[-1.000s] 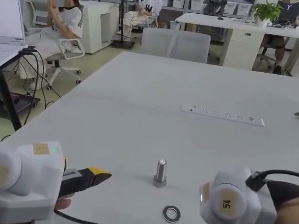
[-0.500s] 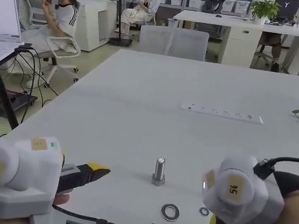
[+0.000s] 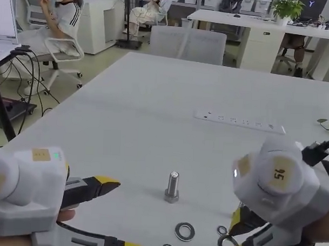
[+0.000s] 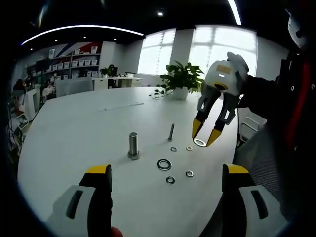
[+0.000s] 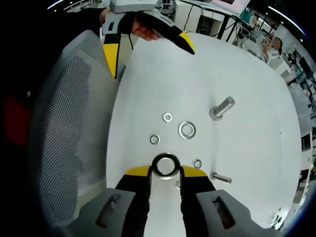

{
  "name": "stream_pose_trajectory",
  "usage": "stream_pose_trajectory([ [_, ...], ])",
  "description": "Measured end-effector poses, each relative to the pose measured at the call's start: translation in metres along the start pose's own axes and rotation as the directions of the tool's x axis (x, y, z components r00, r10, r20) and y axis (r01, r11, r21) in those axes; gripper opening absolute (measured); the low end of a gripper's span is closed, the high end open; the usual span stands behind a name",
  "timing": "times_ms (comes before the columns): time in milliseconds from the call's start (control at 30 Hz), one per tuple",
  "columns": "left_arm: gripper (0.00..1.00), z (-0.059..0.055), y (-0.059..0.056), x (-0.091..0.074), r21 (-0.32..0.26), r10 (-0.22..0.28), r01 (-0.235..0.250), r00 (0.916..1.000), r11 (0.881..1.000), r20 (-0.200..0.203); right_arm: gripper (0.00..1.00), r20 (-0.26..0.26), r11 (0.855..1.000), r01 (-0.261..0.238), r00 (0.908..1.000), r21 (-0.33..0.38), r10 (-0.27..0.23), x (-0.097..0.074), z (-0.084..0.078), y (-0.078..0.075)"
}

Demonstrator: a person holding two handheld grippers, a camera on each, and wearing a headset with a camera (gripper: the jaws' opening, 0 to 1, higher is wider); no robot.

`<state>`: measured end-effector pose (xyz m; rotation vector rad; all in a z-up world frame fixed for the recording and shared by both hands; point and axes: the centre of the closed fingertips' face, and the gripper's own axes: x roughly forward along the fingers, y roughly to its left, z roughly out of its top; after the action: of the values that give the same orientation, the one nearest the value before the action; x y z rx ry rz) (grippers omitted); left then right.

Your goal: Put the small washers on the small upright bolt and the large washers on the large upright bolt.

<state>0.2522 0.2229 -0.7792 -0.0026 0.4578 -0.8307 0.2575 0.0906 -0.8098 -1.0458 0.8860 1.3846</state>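
**Desk:** What's on the table (image 3: 154, 112)?

**Me:** My right gripper (image 4: 206, 139) is clamped on one large washer (image 5: 166, 154). It is pinched at its rim and looks to be just clear of the surface. My left gripper (image 5: 152, 61) is spread wide and holds nothing.

**Desk:** And the target?

**Me:** The large upright bolt (image 3: 172, 188) stands mid-table, apart from my load. A second large washer (image 3: 184, 230) lies flat near its base.

**Desk:** How will the washer handle?

**Me:** I judge it stiff steel, light, and smooth enough to slip or swivel between the jaws. A rim grip leaves the hole free for the bolt's threaded top, so I'd carry it level.

**Desk:** The small parts?

**Me:** The small upright bolt (image 4: 171, 132) stands off to the side. It is thin, and I'd guess a knock would topple it. The small washers (image 5: 168, 117) lie scattered flat around it. I expect they'll be fiddly to pinch and best taken by the edge.
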Motion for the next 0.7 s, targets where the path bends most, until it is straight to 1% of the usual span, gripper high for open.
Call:
stream_pose_trajectory([
  [200,0.93,0.0,0.0,0.0,-0.001,-0.001,0.001,1.0,1.0,-0.001,0.23,0.016,1.0,0.003,0.9999,-0.001,-0.003,-0.01,0.005,-0.003],
  [467,0.93,0.0,0.0,0.0,-0.001,-0.005,0.005,1.0,1.0,-0.002,0.23,0.044,0.999,0.04,0.9983,-0.008,-0.039,-0.029,0.017,-0.018],
  [700,0.93,0.0,0.0,-0.002,-0.001,-0.001,0.001,1.0,1.0,0.002,0.23,0.065,0.999,0.051,0.9966,-0.007,-0.05,-0.039,0.025,-0.028],
])
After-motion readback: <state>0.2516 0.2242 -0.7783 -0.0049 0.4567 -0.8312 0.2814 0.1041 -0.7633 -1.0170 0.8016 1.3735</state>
